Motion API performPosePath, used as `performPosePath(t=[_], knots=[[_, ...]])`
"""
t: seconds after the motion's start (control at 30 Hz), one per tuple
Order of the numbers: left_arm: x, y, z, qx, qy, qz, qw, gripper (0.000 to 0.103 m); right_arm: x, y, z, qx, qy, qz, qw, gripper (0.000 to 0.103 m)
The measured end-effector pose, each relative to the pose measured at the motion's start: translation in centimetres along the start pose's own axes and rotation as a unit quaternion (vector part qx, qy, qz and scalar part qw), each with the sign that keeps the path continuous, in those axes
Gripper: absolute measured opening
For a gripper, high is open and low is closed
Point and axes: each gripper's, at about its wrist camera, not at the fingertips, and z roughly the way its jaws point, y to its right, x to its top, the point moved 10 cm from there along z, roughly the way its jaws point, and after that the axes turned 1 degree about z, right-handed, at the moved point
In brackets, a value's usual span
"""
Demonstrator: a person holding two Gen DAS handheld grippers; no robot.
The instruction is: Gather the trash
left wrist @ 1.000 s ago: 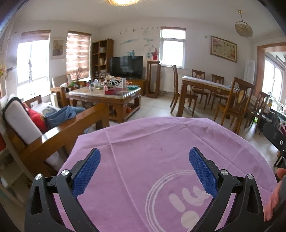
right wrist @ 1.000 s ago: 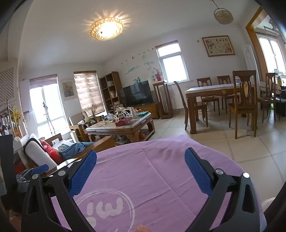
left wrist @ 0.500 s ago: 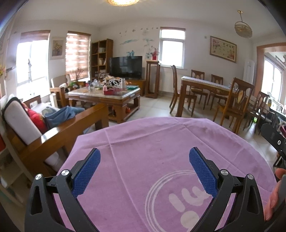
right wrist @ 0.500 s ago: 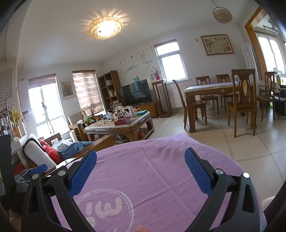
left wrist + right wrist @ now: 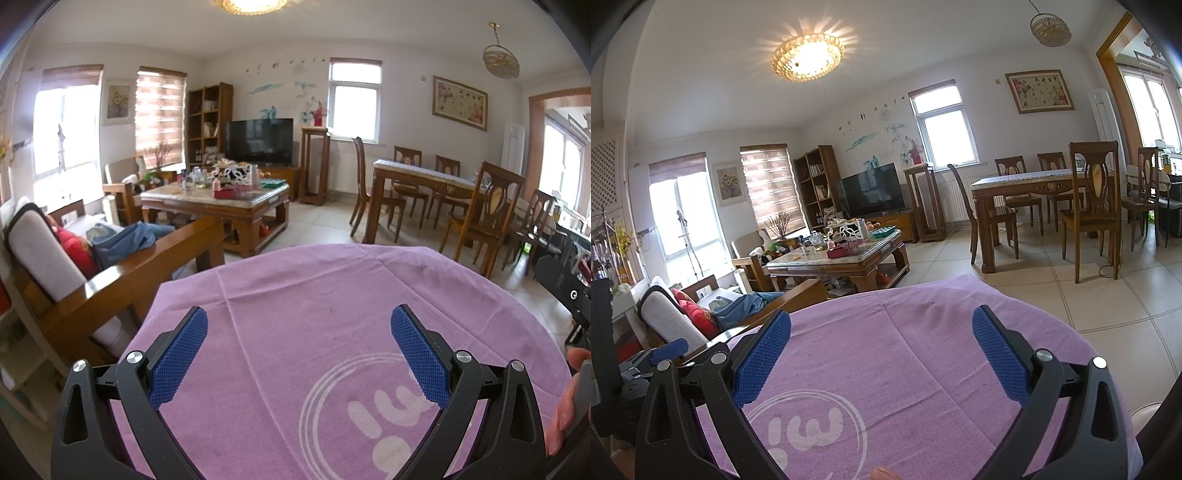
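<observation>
Jaws on both grippers are spread wide with nothing between them: my left gripper [image 5: 299, 354] and right gripper [image 5: 882, 354] hover side by side over the purple cloth [image 5: 314, 295] covering the bench, which I read as a ready pose before anything gets picked. Two grippers, four blue pads, zero items held. No trash shows on the cloth itself; it looks bare apart from the white printed logo [image 5: 812, 424]. The only clutter I can spot is on the coffee table [image 5: 218, 197] well across the room, bottles and boxes too small to count. One dining table [image 5: 1034, 184] stands to the right with chairs around it, looking clean from this angle.
</observation>
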Motion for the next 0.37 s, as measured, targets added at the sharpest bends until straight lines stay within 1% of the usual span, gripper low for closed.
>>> performPosePath(t=[0.07, 0.23, 0.37], knots=[[0.22, -0.11, 0.13, -0.004, 0.003, 0.001, 1.0, 0.098, -0.01, 0.01, 0.01, 0.0, 0.0, 0.0, 1.0, 0.098], [0.08, -0.25, 0.83, -0.023, -0.009, -0.008, 0.9997, 0.098, 0.05, 0.06, -0.03, 0.0, 0.0, 0.0, 1.0, 0.098], [0.01, -0.58, 0.79, -0.025, -0.009, -0.017, 0.9995, 0.098, 0.11, 0.12, -0.06, 0.0, -0.001, 0.0, 1.0, 0.098]])
